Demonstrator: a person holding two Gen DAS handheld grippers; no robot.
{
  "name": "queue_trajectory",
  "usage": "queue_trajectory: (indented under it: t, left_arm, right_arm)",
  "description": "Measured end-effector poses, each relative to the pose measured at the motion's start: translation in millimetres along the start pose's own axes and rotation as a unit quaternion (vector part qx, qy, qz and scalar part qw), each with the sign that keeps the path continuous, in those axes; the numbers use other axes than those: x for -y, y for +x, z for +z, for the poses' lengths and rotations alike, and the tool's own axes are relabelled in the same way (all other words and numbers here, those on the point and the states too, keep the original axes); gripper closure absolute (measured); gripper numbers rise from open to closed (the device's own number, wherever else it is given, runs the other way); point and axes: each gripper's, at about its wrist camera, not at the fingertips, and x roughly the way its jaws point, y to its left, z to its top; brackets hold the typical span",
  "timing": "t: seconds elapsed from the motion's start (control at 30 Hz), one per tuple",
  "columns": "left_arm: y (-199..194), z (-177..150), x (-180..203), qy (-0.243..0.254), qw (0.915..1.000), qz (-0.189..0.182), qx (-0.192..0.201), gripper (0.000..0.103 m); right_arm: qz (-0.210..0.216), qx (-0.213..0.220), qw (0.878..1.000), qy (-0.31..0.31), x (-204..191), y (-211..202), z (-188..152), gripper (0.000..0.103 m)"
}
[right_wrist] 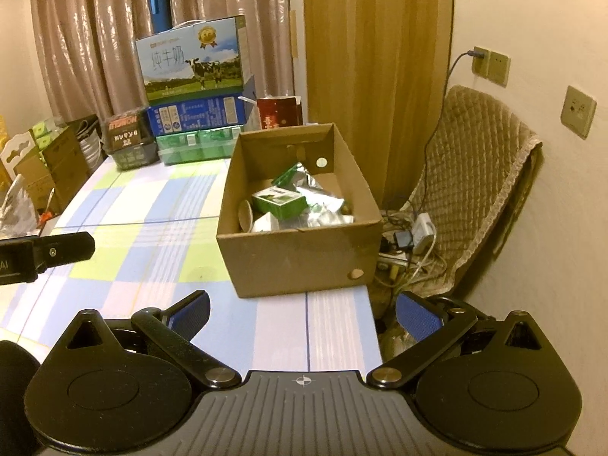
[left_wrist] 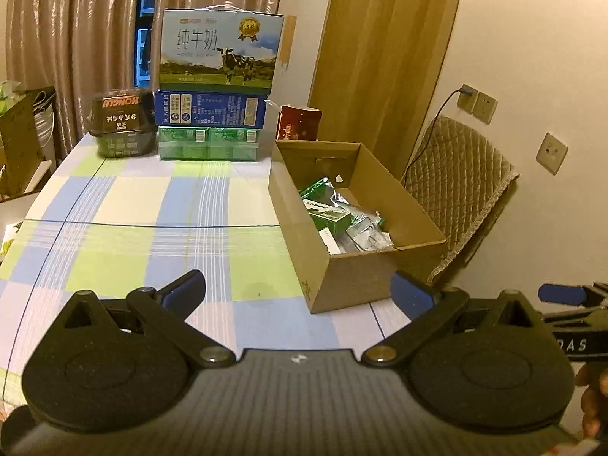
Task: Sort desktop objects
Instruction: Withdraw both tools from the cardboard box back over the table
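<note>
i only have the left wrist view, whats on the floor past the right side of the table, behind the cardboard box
Observer: A tangle of cables and chargers lies on the floor between the cardboard box and the quilted chair.
Operator: any round thing inside the box i cant make out
Observer: Yes, a brown paper cup lies on its side against the box's left wall, beside the small green carton.
Operator: anything on the box front
Observer: A small round tan dot sits near the lower right corner of its near wall.
Operator: is the right claw open
Observer: Yes, the right claw is open and empty, above the table's near edge.
</note>
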Motion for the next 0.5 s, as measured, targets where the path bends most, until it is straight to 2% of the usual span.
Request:
queue_trajectory:
  t: [0.5]
  left_arm:
    - [-9.3, -17.2, 9.8, 0.024, 0.9997, 0.002, -0.007, 0.001]
  right_arm:
    - [-0.001, 0.014, 1.000, 0.004, 0.1, -20.0, -11.5, 0.002]
